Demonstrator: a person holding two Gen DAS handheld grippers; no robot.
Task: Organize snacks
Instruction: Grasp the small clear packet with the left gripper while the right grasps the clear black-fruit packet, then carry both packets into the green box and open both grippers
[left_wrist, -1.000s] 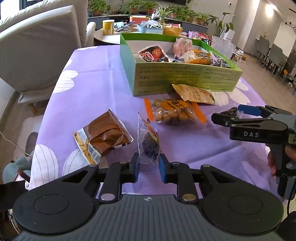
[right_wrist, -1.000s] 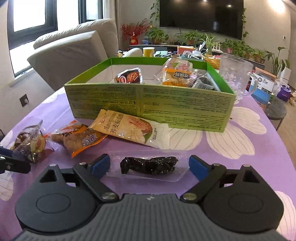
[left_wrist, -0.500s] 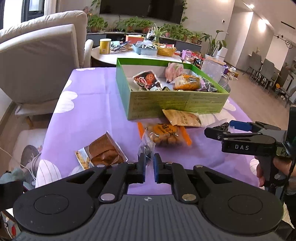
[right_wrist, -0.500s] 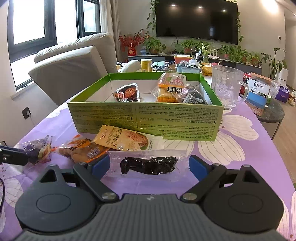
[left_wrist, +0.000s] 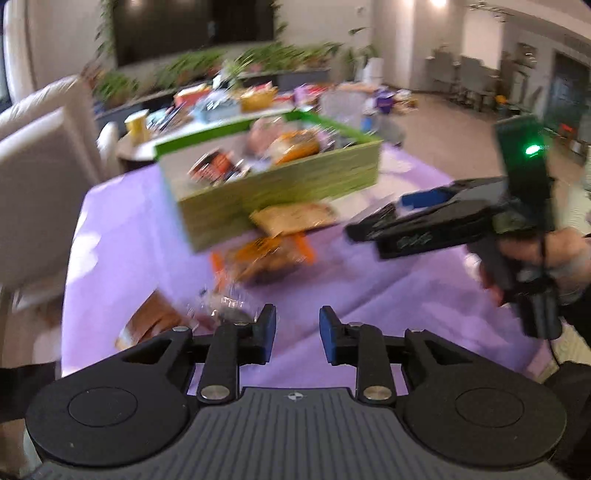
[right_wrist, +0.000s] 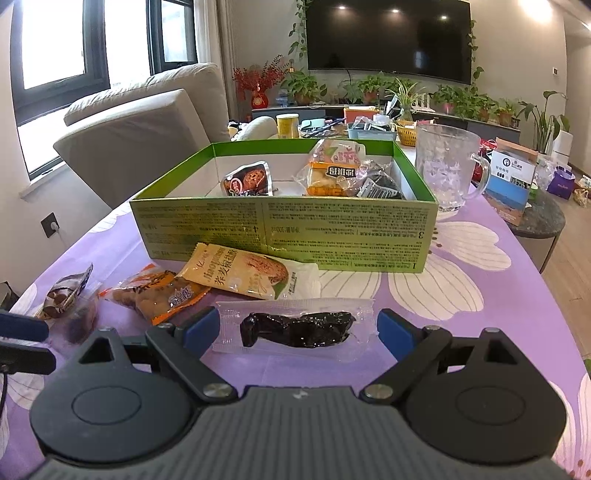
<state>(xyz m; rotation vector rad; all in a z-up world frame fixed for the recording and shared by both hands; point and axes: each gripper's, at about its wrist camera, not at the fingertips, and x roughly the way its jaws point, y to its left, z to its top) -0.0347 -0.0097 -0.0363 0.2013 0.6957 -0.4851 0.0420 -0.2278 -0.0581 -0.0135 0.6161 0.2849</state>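
My right gripper (right_wrist: 295, 328) is shut on a clear packet of black snack (right_wrist: 295, 328), held crosswise between its blue pads just above the purple tablecloth (right_wrist: 480, 314). My left gripper (left_wrist: 297, 328) has its jaws opening, with nothing between them. A small clear packet of brown snack (left_wrist: 221, 306) sits just left of its left finger; it also shows low on the left as the brown snack packet (right_wrist: 70, 295). Ahead stands the green box (right_wrist: 280, 229) with several snacks inside. An orange peanut packet (right_wrist: 159, 295) and a yellow packet (right_wrist: 243, 273) lie in front of it.
A brown wrapper (left_wrist: 159, 321) lies at the left gripper's near left. A glass mug (right_wrist: 447, 166) stands right of the box. A beige armchair (right_wrist: 129, 136) is behind the table on the left. A hand (left_wrist: 535, 254) holds the right gripper (left_wrist: 351, 229).
The left jaws closed on the small clear packet's edge, then parted; the packet now sits outside the left finger. The left view has swung and blurred. The right gripper still holds its packet.
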